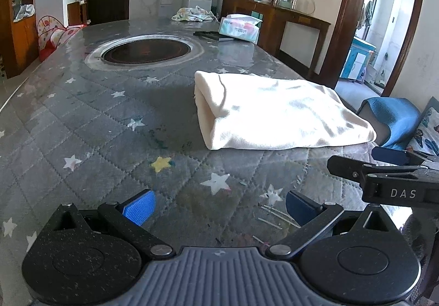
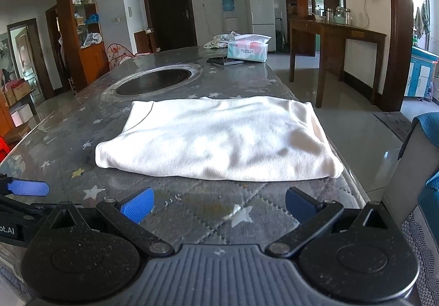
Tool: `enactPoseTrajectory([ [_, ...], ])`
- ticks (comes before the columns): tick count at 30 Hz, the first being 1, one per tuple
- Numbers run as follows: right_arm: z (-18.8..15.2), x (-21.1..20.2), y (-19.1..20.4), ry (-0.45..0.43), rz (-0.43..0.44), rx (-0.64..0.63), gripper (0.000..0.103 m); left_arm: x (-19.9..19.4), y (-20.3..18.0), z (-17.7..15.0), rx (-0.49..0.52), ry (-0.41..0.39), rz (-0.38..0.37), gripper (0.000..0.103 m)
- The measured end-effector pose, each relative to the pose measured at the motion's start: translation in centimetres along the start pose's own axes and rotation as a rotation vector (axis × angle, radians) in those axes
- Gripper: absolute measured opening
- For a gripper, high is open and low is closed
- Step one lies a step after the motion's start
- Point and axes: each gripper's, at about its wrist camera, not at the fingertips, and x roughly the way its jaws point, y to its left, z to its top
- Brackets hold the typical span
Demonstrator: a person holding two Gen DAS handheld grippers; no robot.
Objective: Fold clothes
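A folded cream-white garment lies flat on the grey star-patterned quilted table cover, near the table's right edge. My left gripper hovers over the near part of the table, short of the garment and to its left, open with nothing between its blue pads. My right gripper faces the garment's near edge, a little short of it, open and empty. In the left wrist view the right gripper's arm shows at the right; in the right wrist view a left gripper finger shows at the left edge.
A round sunken cooktop sits mid-table beyond the garment. At the far end are a tissue box, a dark flat item and crumpled cloth. A blue cushioned seat stands off the right edge.
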Motion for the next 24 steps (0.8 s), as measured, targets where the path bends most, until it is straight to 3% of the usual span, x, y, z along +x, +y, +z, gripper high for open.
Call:
enactPoseTrajectory([
  [24, -0.62, 0.16, 0.40, 0.029, 0.009, 0.014, 0.103, 0.49, -0.31, -0.67, 0.011, 0.030, 0.024, 0.103],
])
